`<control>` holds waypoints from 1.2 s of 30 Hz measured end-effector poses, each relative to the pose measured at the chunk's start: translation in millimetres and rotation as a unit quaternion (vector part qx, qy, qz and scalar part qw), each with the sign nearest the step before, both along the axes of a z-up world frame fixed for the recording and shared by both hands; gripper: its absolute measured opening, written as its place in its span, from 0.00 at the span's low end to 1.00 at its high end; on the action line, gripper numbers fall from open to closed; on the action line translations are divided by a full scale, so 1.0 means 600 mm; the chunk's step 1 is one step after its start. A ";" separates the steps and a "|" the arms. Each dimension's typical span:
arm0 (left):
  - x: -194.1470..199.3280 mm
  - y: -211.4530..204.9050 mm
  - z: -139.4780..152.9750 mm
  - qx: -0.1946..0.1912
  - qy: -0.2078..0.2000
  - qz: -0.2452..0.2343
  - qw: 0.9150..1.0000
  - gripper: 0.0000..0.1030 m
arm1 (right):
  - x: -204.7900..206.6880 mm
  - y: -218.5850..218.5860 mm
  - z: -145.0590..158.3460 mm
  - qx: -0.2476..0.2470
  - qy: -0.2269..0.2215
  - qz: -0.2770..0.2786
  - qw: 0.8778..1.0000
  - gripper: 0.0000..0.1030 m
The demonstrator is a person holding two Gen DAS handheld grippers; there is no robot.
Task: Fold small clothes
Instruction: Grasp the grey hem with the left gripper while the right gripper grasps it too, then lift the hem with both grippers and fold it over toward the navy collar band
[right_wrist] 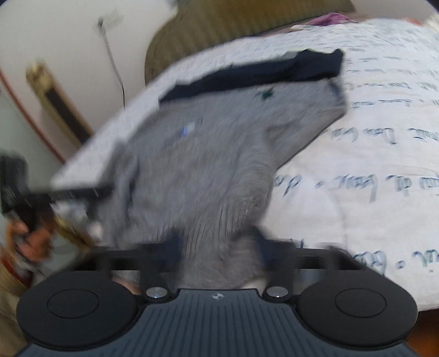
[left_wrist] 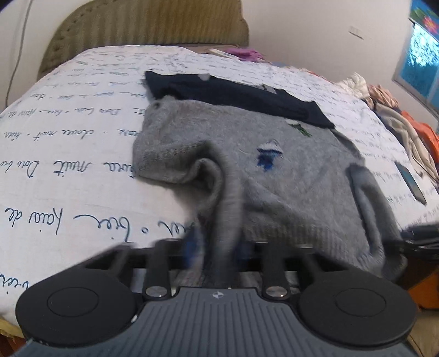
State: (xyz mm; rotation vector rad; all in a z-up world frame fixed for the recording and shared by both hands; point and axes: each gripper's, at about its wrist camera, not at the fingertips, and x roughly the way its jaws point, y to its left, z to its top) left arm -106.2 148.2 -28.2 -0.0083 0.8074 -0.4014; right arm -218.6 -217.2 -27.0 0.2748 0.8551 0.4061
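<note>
A grey knit sweater [left_wrist: 274, 170] with small blue and green motifs lies spread on the bed, its hem toward me. My left gripper [left_wrist: 215, 247] is shut on a bunched strip of it at the near left. In the right wrist view the same sweater [right_wrist: 205, 164] rises into my right gripper [right_wrist: 216, 247]. Those jaws stand apart, wider than the left's, and grey knit fills the gap. A folded navy garment [left_wrist: 233, 90] lies just beyond the sweater's collar, and shows in the right wrist view as the navy garment [right_wrist: 247, 74].
The bed's white sheet [left_wrist: 68, 137] is printed with blue handwriting. A heap of loose clothes [left_wrist: 406, 129] lies along the right side, with a dark flat phone-like object [left_wrist: 411, 181] near it. An olive headboard [left_wrist: 148, 24] stands behind. A hand [right_wrist: 30, 236] shows at far left.
</note>
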 end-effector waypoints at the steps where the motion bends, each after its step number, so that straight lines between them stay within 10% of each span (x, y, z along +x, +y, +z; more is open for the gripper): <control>1: -0.003 -0.001 0.005 0.000 -0.001 0.000 1.000 0.11 | -0.004 0.015 0.003 -0.030 -0.017 0.005 0.999 0.26; 3: -0.011 -0.002 0.022 -0.005 -0.011 -0.002 1.000 0.09 | -0.010 0.023 0.012 -0.035 -0.023 0.012 0.999 0.10; 14: -0.079 0.017 0.177 -0.121 -0.133 -0.010 0.984 0.09 | -0.048 -0.071 0.153 0.110 -0.129 -0.030 0.985 0.09; 36: 0.156 -0.084 0.222 -0.004 -0.129 0.087 0.988 0.09 | 0.164 -0.119 0.160 0.124 -0.160 -0.137 0.970 0.09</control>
